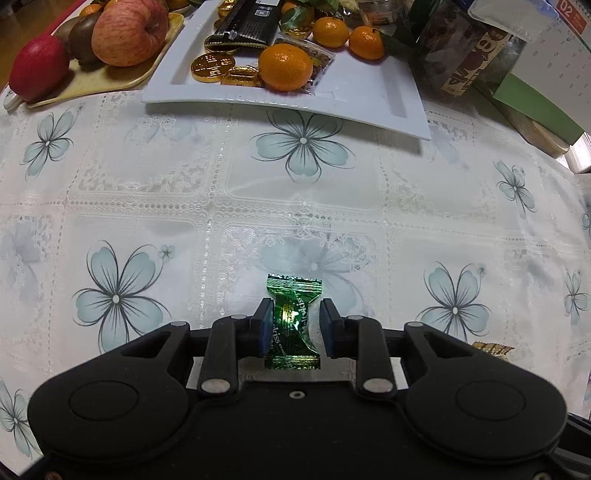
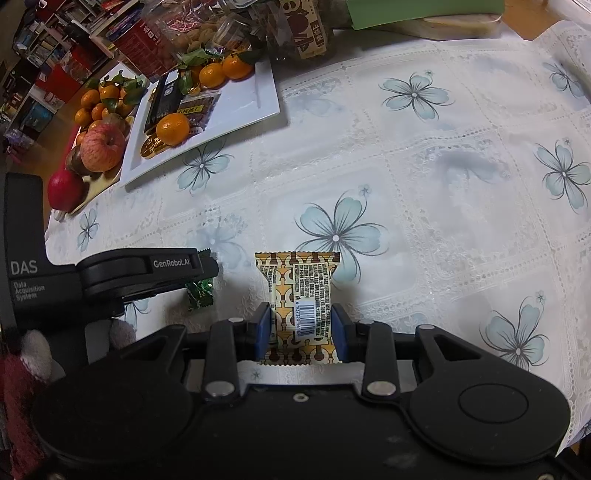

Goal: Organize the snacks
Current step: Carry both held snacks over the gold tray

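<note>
Your left gripper (image 1: 295,325) points steeply down at the flowered tablecloth (image 1: 147,192) with a green foil candy (image 1: 293,321) standing lengthwise between its blue pads (image 1: 266,325). The left-hand pad touches the wrapper's waist, while a thin sliver of cloth shows between the wrapper and the other pad, so you have the candy pinched lightly at best, with its crimped ends sticking out ahead of and behind the fingertips. Your right gripper (image 2: 301,326) is pressed onto a tan patterned snack packet (image 2: 299,299), barcode side up, both pads bearing against its narrowed middle; the packet's far end fans out beyond the tips over the cloth. From the right wrist view, the left tool sits just to the left of the right one, and the green candy shows under its tip, near the tan packet but not touching it. Well ahead of both pairs of tongs, and to the left from the right one, lies the white tray (image 1: 369,107) with mandarins (image 1: 285,66), gold foil coins (image 1: 212,66), a dark wrapped bar (image 1: 247,22) and a clear packet. Left of the tray a beige tray (image 1: 110,81) holds an apple (image 1: 129,31) and other fruit. A sleeve shows at the lower left of the right wrist view.
</note>
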A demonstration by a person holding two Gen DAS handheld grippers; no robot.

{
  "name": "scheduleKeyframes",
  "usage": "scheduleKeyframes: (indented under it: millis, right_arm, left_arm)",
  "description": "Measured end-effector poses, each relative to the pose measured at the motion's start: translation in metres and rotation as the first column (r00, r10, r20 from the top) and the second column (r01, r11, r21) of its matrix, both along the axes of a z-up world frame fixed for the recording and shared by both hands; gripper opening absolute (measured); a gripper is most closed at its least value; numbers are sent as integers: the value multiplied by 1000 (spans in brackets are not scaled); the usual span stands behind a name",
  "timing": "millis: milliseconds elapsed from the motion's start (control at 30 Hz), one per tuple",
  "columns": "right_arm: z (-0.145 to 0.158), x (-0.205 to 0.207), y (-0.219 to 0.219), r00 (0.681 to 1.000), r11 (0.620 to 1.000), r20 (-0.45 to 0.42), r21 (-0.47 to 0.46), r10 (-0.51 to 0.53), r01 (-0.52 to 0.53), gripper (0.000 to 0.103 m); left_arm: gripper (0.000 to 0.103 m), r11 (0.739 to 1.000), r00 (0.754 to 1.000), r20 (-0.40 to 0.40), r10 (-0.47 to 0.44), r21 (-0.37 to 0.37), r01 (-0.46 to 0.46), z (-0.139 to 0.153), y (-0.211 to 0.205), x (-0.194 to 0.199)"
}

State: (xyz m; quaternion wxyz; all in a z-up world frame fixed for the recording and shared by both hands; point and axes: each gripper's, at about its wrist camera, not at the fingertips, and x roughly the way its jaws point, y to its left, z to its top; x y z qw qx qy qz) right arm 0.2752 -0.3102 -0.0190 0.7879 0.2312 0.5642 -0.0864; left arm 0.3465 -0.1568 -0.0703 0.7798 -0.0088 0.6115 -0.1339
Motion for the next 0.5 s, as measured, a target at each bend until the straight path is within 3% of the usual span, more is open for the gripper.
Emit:
scheduleKeyframes:
  millis: [300, 500]
  right_arm:
    - [0, -2, -1, 1000, 1000, 5, -19, 3, -3, 36]
    - [-2, -12, -1, 999, 998, 42, -69, -9, 12, 36]
  left_arm:
    - [23, 999, 996, 78, 33, -20, -31, 21, 11, -13]
    - [23, 997, 994, 90, 65, -56, -60, 37, 38, -40]
